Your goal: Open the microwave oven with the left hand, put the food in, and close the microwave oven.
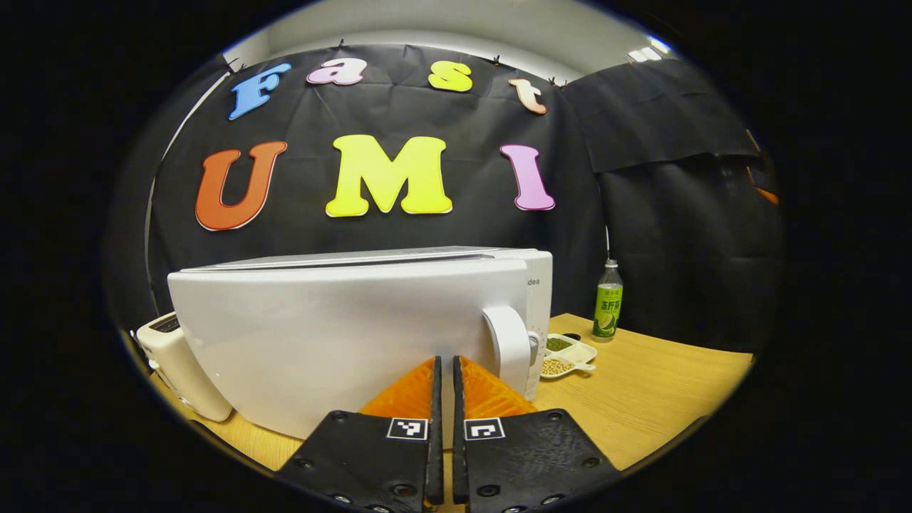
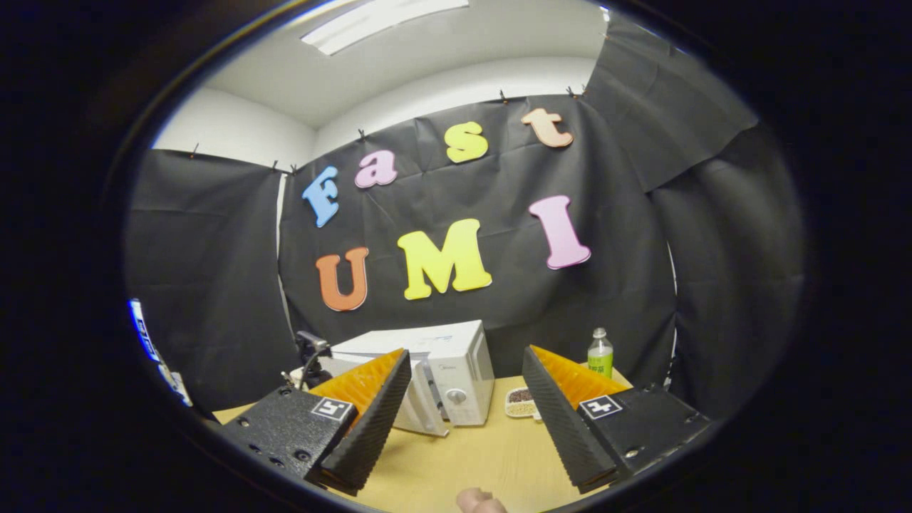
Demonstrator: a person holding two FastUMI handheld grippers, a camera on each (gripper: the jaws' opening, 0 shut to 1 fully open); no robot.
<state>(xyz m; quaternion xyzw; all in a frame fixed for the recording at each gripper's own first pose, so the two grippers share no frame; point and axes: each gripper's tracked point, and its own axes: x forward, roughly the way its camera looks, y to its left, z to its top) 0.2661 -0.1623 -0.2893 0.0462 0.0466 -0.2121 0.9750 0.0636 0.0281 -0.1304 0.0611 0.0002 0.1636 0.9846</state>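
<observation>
Left tongs (image 1: 445,370) pressed together, just before the microwave (image 1: 356,335) door, beside its handle (image 1: 509,349). Right tongs (image 2: 463,399) spread, empty, well back from microwave. Food dish (image 1: 566,356) on desk (image 1: 662,385) right of microwave, bottle (image 1: 608,310) behind it.

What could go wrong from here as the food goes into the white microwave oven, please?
1. The left gripper is shut and sits beside the white door handle, not on it. Nudging the glossy white door, which looks ajar, could swing it shut.
2. The open right gripper holds nothing. Reaching for the white divided dish of beans could knock over the green bottle standing upright close behind it.
</observation>
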